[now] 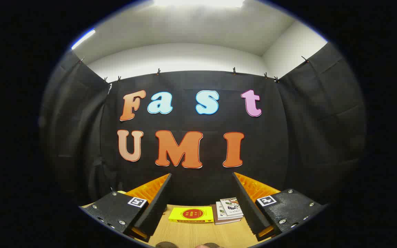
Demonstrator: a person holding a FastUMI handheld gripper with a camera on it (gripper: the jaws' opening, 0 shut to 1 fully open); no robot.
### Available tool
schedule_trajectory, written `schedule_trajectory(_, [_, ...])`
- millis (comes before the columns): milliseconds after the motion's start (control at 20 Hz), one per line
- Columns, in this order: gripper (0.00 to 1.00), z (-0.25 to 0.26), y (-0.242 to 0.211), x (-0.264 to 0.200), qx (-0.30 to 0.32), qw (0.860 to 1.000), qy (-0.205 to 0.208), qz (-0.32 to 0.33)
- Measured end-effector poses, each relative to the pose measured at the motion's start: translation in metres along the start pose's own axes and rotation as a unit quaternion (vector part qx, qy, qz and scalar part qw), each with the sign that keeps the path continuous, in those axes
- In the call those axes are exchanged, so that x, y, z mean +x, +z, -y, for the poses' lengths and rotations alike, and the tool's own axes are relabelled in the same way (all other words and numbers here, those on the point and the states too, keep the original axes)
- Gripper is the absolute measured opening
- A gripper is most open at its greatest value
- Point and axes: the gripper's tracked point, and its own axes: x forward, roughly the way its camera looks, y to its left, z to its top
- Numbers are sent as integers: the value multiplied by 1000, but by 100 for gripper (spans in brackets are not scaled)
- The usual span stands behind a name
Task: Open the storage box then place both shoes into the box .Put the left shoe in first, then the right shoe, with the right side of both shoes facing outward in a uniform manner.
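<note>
Beyond the wide-spread, empty jaws, a yellow book (191, 214) and a small stack (228, 210) lie on the table (198, 234) — two dark shapes (166, 245) cut off below.

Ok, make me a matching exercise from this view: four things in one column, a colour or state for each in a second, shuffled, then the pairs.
Column one:
1. flat box
2. stack of booklets
3. table
4. gripper

Column two:
A. light wood
B. yellow with a red round mark
C. open, holding nothing
D. white covers with pictures, piled beside the yellow item

Pairs: 1-B, 2-D, 3-A, 4-C. The flat box and booklets lie on the table, beyond and between the gripper's fingers.
</note>
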Motion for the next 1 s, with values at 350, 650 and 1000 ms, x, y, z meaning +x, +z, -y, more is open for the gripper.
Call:
schedule_trajectory(350, [100, -2, -5, 5, 0, 1000, 1, -9])
schedule_trajectory(650, [100, -4, -5, 8, 5, 1000, 3, -6])
schedule_trajectory(1000, [100, -20, -37, 8, 27, 998, 25, -52])
